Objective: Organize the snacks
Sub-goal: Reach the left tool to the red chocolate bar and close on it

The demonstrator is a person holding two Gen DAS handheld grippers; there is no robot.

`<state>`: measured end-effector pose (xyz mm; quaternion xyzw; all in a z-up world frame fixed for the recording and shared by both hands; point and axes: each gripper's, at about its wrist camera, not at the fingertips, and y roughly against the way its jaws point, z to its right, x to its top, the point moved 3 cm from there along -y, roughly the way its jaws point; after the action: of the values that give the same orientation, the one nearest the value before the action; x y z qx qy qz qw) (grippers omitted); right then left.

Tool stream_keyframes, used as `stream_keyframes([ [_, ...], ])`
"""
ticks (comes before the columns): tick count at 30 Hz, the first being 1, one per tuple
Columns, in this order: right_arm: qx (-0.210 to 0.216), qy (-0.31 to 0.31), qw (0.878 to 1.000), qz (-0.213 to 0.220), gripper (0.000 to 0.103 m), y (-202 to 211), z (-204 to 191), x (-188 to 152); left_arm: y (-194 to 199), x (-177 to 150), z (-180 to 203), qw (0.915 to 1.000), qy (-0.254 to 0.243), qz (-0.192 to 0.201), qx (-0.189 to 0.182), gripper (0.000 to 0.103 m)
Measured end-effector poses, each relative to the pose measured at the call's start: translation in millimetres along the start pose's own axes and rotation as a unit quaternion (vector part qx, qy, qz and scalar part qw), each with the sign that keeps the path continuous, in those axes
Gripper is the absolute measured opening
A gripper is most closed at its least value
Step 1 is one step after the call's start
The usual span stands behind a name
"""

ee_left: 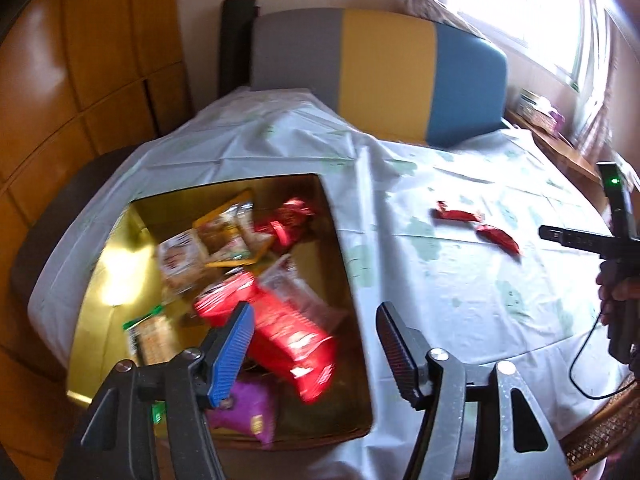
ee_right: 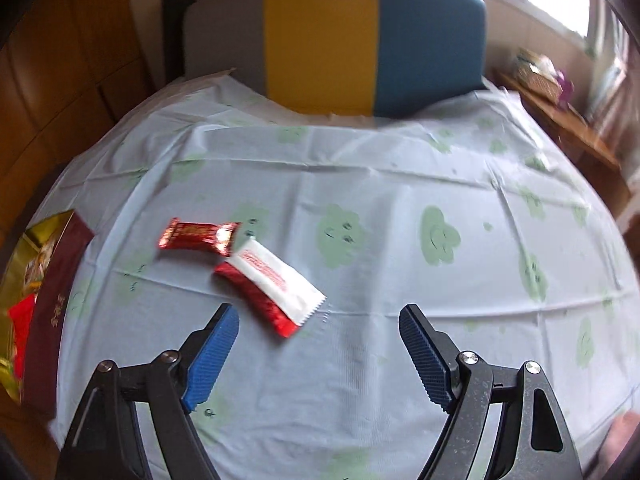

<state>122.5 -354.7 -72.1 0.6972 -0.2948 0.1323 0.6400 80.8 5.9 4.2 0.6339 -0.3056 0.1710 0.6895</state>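
A gold-lined box [ee_left: 116,236] sits on the table and holds several snack packs, among them a large red pack [ee_left: 288,332] and a purple pack [ee_left: 248,412]. My left gripper [ee_left: 316,312] is open and empty, just above the box's near right part. The box's dark red side [ee_right: 52,304] shows at the left of the right wrist view. My right gripper [ee_right: 316,312] is open and empty above the tablecloth. Ahead of it lie a red bar [ee_right: 198,236], a white wrapper [ee_right: 280,276] and a red wrapper [ee_right: 256,300] under it. In the left wrist view they show as two red bars [ee_left: 460,214] [ee_left: 500,238].
A pale tablecloth with green smiley prints [ee_right: 400,248] covers the table. A chair back [ee_right: 336,40] in grey, yellow and blue stands behind it. A wooden side shelf [ee_right: 560,120] with a basket is at the far right. Wooden cabinets [ee_left: 80,60] stand at the left.
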Motion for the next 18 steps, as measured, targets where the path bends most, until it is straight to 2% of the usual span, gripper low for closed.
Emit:
stream_keyframes([
  [3,0.012,-0.027,1.000,0.005,0.083,0,9,6,-7,10,17,0.9996,-0.017,-0.007,-0.023,0.060],
  [5,0.013,-0.040,0.999,0.003,0.083,0,11,7,-15,17,30,0.9990,-0.030,-0.013,-0.031,0.055],
  [9,0.022,-0.055,0.998,-0.008,0.083,-2,12,6,-32,28,57,0.9968,-0.066,-0.022,-0.040,0.054],
  [18,0.040,-0.069,0.997,-0.012,0.084,2,11,6,-78,57,116,0.9829,-0.163,-0.058,-0.064,0.054],
])
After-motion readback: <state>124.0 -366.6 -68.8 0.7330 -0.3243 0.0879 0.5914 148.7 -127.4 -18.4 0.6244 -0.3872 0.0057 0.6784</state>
